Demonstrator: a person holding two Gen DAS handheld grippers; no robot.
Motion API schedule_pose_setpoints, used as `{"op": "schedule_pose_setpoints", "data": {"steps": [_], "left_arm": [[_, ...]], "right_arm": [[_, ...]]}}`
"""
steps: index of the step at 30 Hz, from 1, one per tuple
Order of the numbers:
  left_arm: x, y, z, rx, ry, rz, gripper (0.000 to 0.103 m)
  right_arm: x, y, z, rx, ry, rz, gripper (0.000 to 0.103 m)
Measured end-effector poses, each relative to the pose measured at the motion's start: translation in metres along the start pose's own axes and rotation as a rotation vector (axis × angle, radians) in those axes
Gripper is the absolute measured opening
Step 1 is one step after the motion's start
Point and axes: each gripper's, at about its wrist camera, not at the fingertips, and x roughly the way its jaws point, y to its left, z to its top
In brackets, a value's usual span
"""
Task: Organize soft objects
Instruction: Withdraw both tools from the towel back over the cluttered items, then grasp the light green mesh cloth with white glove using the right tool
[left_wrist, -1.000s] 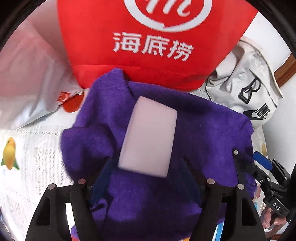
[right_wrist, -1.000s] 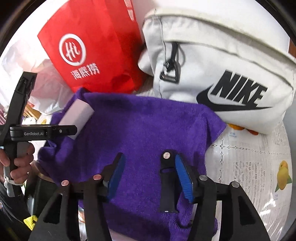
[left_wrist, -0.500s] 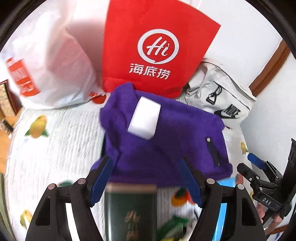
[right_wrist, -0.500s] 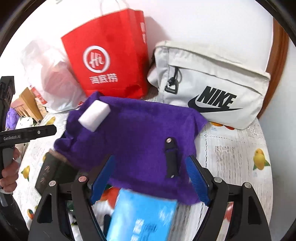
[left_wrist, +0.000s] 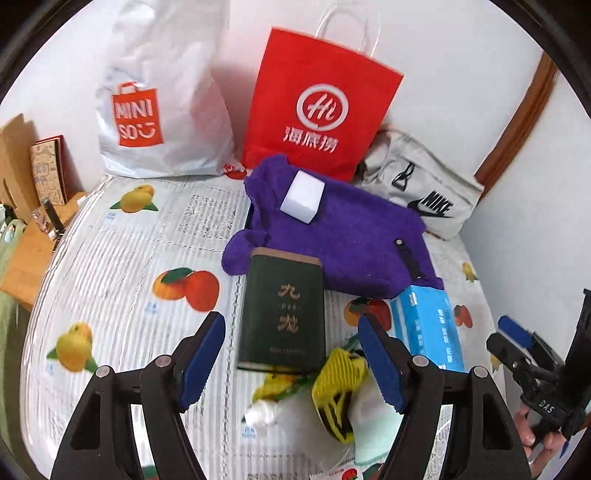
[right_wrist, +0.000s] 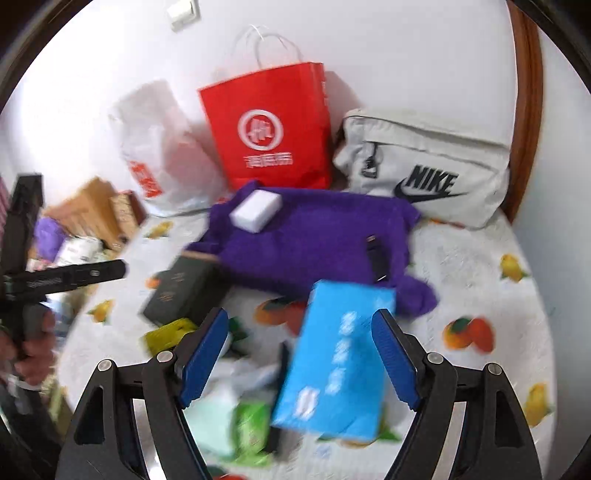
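On the fruit-print tablecloth (left_wrist: 110, 266), the purple towel (left_wrist: 351, 236) is lying spread at frame centre — you're hovering both the left gripper (left_wrist: 291, 354) and the right gripper (right_wrist: 299, 354) with jaws wide and empty; the right's have just been opening. Next, probably, you're choosing another soft item — perhaps the yellow glove (left_wrist: 338, 384).

The left claw (left_wrist: 291, 363), its blue-padded jaws apart and empty, hangs over a counter covered with a white fruit-printed cloth (left_wrist: 122, 266). A crumpled purple fleece towel (left_wrist: 343, 236) carries a white foam block (left_wrist: 303, 197) and a small black strip (left_wrist: 408, 258). A dark green rectangular tin (left_wrist: 282, 314) touches the towel's near edge, a light blue tissue pack (left_wrist: 428, 325) beside it.
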Motion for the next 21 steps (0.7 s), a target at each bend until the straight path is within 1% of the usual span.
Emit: {"op": "schedule_pose_setpoints", "data": {"steps": [1,3,8,12,14,18,21], "left_arm": [[-0.006,-0.001,-0.008,0.013,-0.015,-0.006,0.073],[-0.013,-0.004,-0.02,0.029,-0.02,-0.002,0.073],[-0.015,-0.011,-0.053,0.045,0.033,0.006,0.073],[-0.01,-0.012,-0.081,0.066,0.05,0.035,0.073],[-0.009,-0.008,-0.094,0.055,0.043,0.018,0.073],[-0.009,-0.001,-0.107,0.039,0.034,0.012,0.073],[-0.007,0.003,-0.112,0.039,0.036,0.032,0.073]], "right_arm": [[-0.004,0.001,-0.006,0.012,0.001,0.007,0.079],[-0.011,0.006,-0.017,0.019,0.007,-0.004,0.079],[-0.024,0.022,-0.047,-0.019,0.015,-0.052,0.079],[-0.031,0.03,-0.071,-0.03,0.008,-0.053,0.079],[-0.034,0.032,-0.083,-0.029,0.007,-0.058,0.079],[-0.037,0.035,-0.102,-0.038,0.013,-0.078,0.079],[-0.036,0.036,-0.113,-0.025,0.021,-0.049,0.079]]}}
